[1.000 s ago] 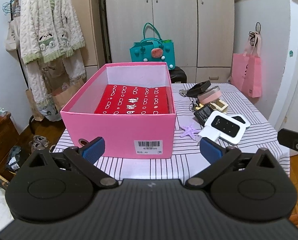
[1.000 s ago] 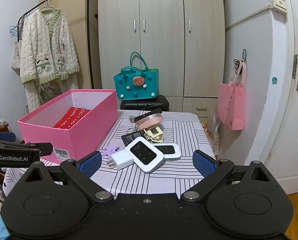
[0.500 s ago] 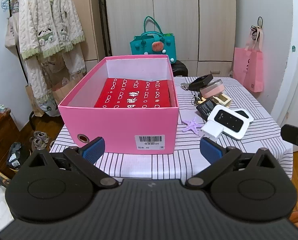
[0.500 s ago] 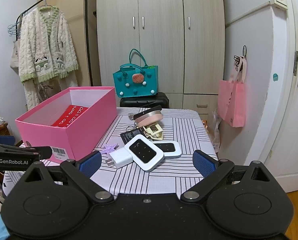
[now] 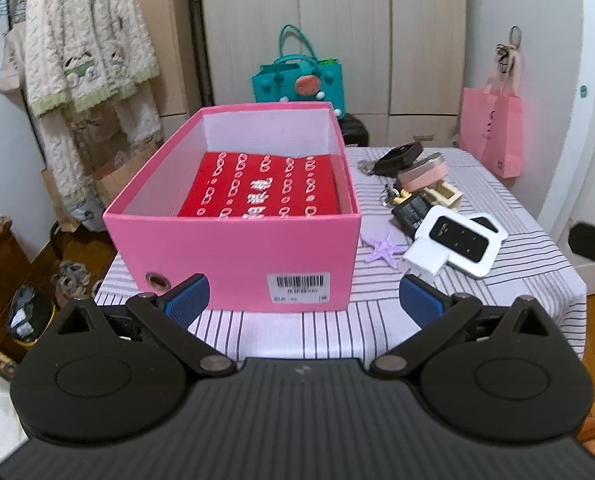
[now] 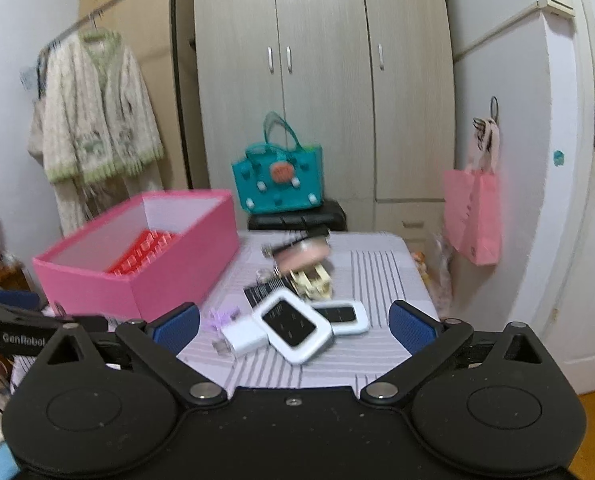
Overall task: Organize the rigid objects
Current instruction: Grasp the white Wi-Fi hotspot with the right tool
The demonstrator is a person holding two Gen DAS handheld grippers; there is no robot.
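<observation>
**Loose gadgets lying ahead of the right jaws**

The white pocket router [image 6: 293, 326] is lying just ahead of the right gripper [image 6: 293, 322], its long axis running near-right to far-left, touching the white charger [image 6: 243, 338]. The right gripper is sitting nearer to it. The left gripper [image 5: 302, 296] is facing the pink box [image 5: 233, 248]. Both jaws are standing wide apart, holding nothing, hovering level above the striped surface [image 5: 377, 320].

The left gripper [image 5: 301, 300] hangs wide open and empty before the pink box [image 5: 233, 248] on the striped surface [image 5: 337, 328], small devices [image 5: 457, 240] clustered just beside the box.
</observation>
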